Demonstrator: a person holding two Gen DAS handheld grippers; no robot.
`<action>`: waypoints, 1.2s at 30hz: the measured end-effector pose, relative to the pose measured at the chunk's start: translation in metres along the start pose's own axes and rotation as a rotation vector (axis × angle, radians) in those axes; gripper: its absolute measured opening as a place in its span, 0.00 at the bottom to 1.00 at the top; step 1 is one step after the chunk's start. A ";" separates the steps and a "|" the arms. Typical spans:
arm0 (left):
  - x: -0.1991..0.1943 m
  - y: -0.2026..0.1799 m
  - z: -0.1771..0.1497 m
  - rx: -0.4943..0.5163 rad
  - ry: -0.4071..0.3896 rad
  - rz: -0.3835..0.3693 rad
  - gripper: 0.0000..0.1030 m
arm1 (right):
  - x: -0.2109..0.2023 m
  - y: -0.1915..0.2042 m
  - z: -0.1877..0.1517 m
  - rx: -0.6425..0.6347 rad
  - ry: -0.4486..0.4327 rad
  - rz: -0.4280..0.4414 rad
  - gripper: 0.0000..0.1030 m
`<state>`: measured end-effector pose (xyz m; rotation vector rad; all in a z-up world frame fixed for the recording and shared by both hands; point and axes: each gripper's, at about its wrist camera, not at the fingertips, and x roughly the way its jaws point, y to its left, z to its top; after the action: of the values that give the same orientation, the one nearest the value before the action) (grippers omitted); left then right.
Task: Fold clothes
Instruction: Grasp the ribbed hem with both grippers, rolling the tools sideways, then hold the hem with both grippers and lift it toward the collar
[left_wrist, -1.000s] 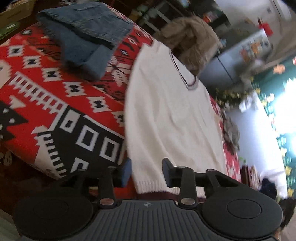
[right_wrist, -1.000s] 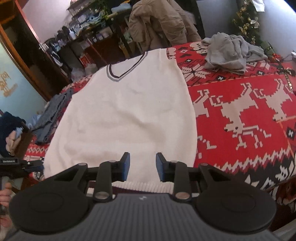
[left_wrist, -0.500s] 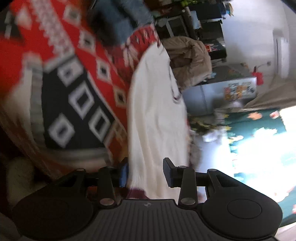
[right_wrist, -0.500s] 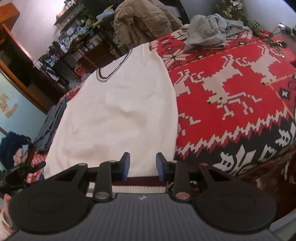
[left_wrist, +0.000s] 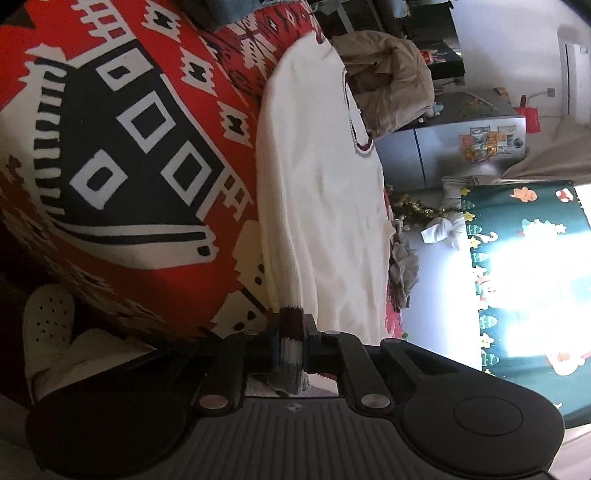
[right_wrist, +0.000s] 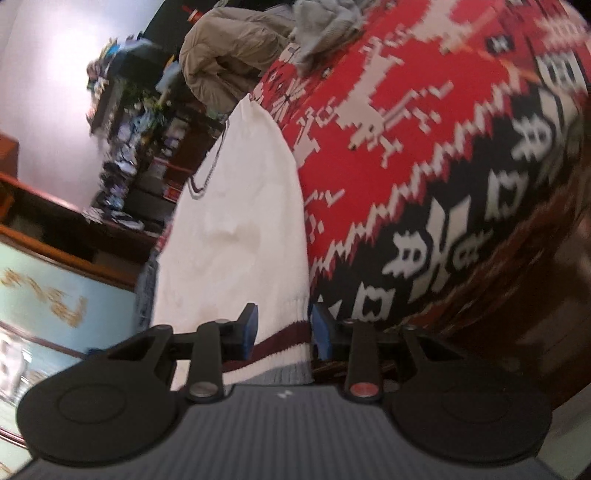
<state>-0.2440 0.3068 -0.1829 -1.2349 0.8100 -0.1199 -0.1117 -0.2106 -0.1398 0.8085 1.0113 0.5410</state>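
Observation:
A white knitted vest (left_wrist: 317, 184) with a dark-trimmed V-neck lies flat on a bed covered by a red, white and black patterned blanket (left_wrist: 140, 122). Its ribbed hem has a maroon stripe and hangs over the near edge. My left gripper (left_wrist: 290, 343) is shut on the hem's left corner, rolled on its side. In the right wrist view the vest (right_wrist: 236, 221) stretches away from me, and my right gripper (right_wrist: 282, 330) stands open with the hem's right corner between its blue pads, which do not press it.
A tan jacket (left_wrist: 388, 77) hangs beyond the bed's far end, and a grey garment (right_wrist: 325, 26) lies crumpled at the blanket's far side. Folded denim (left_wrist: 229, 11) rests at the far left. A white perforated shoe (left_wrist: 48, 317) sits on the floor below the bed edge.
Both grippers dropped to the near bed edge and rolled sideways. The left gripper closed on the hem's left corner. The right gripper moved onto the right corner, still open.

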 end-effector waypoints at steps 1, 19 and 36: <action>0.001 0.001 0.000 -0.010 0.004 -0.002 0.09 | 0.001 -0.005 -0.001 0.031 0.001 0.023 0.35; -0.008 0.007 -0.003 -0.088 -0.063 -0.015 0.13 | 0.062 -0.046 -0.014 0.342 0.053 0.280 0.31; -0.010 0.012 -0.005 -0.113 -0.072 -0.035 0.13 | 0.128 -0.034 0.004 0.390 0.072 0.369 0.36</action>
<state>-0.2578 0.3119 -0.1887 -1.3523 0.7412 -0.0582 -0.0500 -0.1394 -0.2328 1.3464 1.0551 0.7010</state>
